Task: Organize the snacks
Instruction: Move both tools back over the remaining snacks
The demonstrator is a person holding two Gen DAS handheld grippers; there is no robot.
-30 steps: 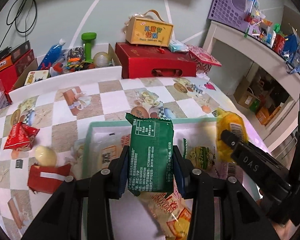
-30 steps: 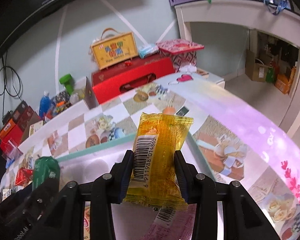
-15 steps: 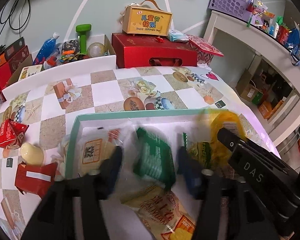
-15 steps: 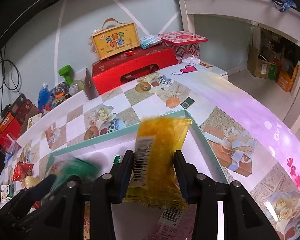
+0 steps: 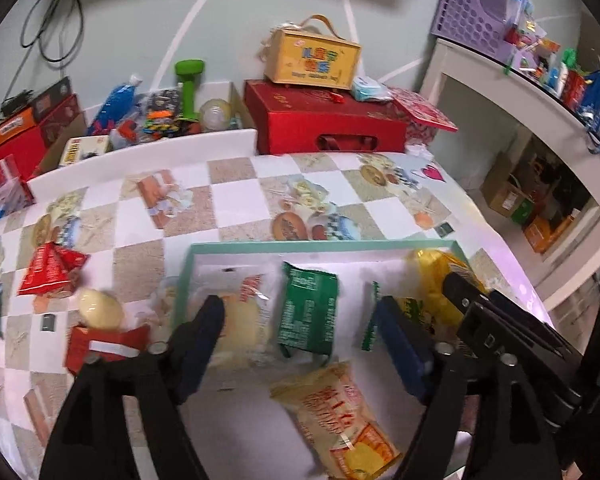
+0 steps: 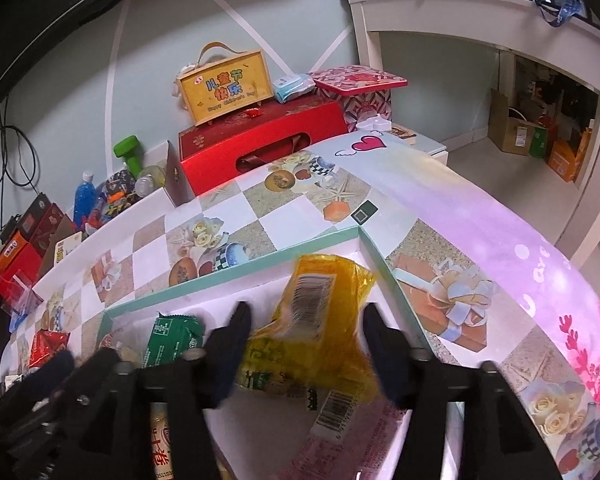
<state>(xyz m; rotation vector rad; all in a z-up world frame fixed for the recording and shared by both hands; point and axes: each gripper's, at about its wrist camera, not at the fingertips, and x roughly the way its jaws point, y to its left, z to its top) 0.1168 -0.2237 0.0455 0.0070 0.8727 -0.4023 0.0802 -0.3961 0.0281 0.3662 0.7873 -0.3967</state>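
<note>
We see a checkered tablecloth point(image 5: 236, 196) under the teal-rimmed tray point(image 5: 300, 245), with a red gift box point(image 5: 324, 120) far behind. In the tray lie a green packet point(image 5: 308, 312) and a yellow packet point(image 6: 324, 320). Our left gripper point(image 5: 300, 348) and right gripper point(image 6: 306, 344) have just been opening, each released around its packet, pads clear.

We record a pale green wall point(image 5: 148, 8) crossed by white diagonal lines, with a black cable point(image 5: 52, 20) looped at the upper left of the frame. At the upper right stands a white shelf unit point(image 6: 480, 12) carrying a lilac perforated basket point(image 5: 472, 4); cardboard boxes point(image 6: 516, 132) sit in its shaded recess. The floor point(image 6: 512, 184) at right is light grey. The counter point(image 5: 236, 200) wears a checked cloth printed with flowers and gift boxes, turning pink toward the lower right. Lighting is even and indoor.
</note>
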